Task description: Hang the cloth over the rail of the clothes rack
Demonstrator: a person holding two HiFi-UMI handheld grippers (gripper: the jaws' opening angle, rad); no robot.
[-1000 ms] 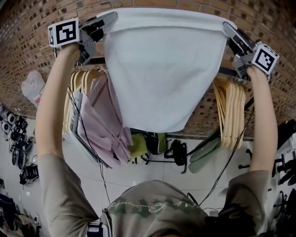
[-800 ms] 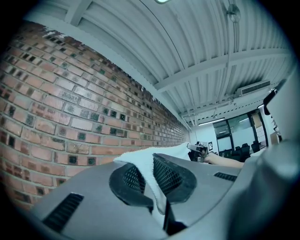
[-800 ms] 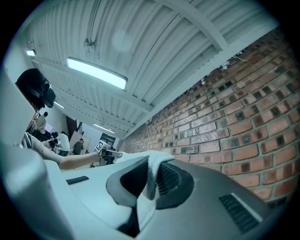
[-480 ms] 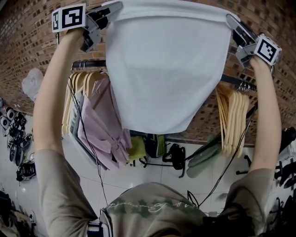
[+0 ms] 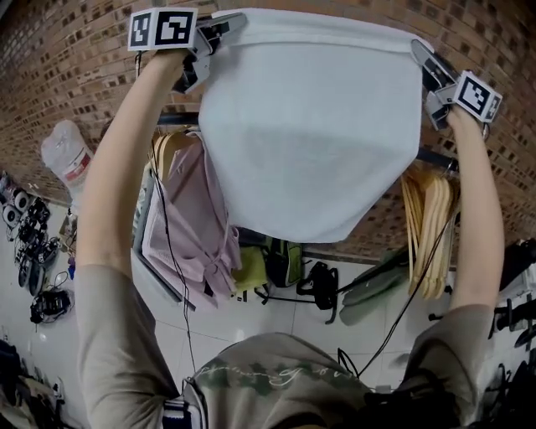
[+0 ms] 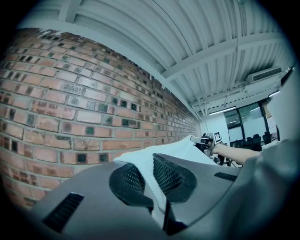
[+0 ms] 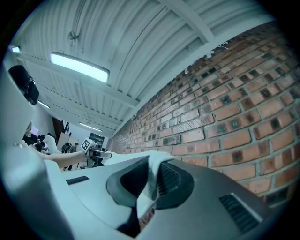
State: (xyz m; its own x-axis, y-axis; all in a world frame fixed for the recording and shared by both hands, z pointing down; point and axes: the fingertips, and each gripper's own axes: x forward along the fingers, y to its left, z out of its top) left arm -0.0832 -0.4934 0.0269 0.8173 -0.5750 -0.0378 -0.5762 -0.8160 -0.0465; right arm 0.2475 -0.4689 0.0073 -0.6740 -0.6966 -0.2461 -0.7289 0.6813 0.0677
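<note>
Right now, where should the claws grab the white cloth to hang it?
By its two top corners, each from its outer side, as the left claw and right claw pinch the white cloth: the top edge is pulled straight and the rest hangs flat in front of the rail.

Since a sec ago, head view: left tongs (image 5: 224, 23) have swung up & to the right, marker cube now near the top edge. Left arm (image 5: 126, 167) now crosses in front of the wooden hangers (image 5: 167, 147) on the left, which showed in full before. Right tongs (image 5: 417, 50) moved less, only a bit up. Cloth (image 5: 310, 126) went w/ them: its top edge sits farther above the rail (image 5: 437, 157), and the span btw. the two tongs looks narrower. Rail & right-hand hangers (image 5: 429, 226) now sit lower in frame than before.
</note>
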